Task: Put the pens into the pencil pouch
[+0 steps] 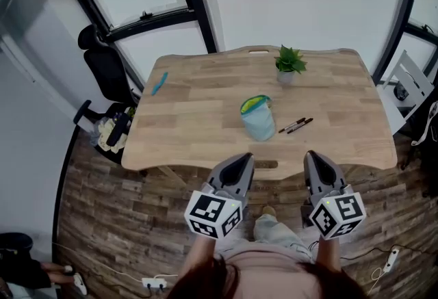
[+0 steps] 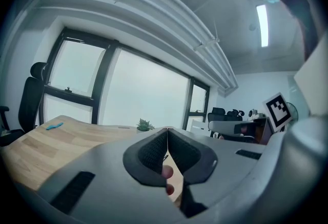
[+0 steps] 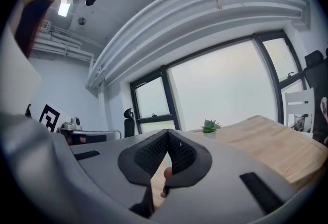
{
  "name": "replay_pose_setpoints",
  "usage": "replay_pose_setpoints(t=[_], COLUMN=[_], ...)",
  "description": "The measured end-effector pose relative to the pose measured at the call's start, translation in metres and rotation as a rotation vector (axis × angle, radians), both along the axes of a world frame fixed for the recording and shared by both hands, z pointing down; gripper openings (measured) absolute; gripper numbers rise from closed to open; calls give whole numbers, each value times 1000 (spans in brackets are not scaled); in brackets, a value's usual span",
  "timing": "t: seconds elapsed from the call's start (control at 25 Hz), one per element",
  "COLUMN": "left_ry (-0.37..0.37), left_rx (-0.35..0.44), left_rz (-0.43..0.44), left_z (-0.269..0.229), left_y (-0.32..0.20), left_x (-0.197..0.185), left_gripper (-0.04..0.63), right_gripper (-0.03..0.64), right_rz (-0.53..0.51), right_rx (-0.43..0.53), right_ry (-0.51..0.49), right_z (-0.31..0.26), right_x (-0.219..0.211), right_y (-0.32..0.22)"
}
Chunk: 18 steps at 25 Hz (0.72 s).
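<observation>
A light blue pencil pouch (image 1: pixel 258 118) with a yellow-green rim stands upright in the middle of the wooden table (image 1: pixel 198 126). Two dark pens (image 1: pixel 295 126) lie side by side just right of it. A blue pen (image 1: pixel 159 83) lies near the table's far left edge, also seen as the blue pen (image 2: pixel 54 126) in the left gripper view. My left gripper (image 1: pixel 241 162) and right gripper (image 1: pixel 313 159) hover at the table's near edge, both shut and empty, short of the pouch and pens. The left gripper (image 2: pixel 167 132) and right gripper (image 3: pixel 167 133) show their pads pressed together.
A small potted plant (image 1: pixel 288 63) stands at the far middle-right of the table. A black office chair (image 1: pixel 104 65) sits at the left, a white chair (image 1: pixel 409 89) at the right. A power strip (image 1: pixel 154 283) and cables lie on the wood floor.
</observation>
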<state>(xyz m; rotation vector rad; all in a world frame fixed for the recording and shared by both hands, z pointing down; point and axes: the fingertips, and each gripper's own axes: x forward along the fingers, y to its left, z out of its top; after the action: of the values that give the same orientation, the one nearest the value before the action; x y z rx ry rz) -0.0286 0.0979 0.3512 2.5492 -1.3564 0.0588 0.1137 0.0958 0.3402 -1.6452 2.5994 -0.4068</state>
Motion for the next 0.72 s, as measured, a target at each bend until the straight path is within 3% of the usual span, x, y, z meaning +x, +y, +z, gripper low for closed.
replay_pose_setpoints(t=[0.72], left_ry=[-22], left_rx=[-68], left_rz=[-111], left_z=[20], left_y=[-77], left_x=[22], left_gripper=[2], right_gripper=[0], right_rz=[-102], right_rx=[-42], right_ry=[-4], right_z=[13], right_x=[38], right_y=[-97])
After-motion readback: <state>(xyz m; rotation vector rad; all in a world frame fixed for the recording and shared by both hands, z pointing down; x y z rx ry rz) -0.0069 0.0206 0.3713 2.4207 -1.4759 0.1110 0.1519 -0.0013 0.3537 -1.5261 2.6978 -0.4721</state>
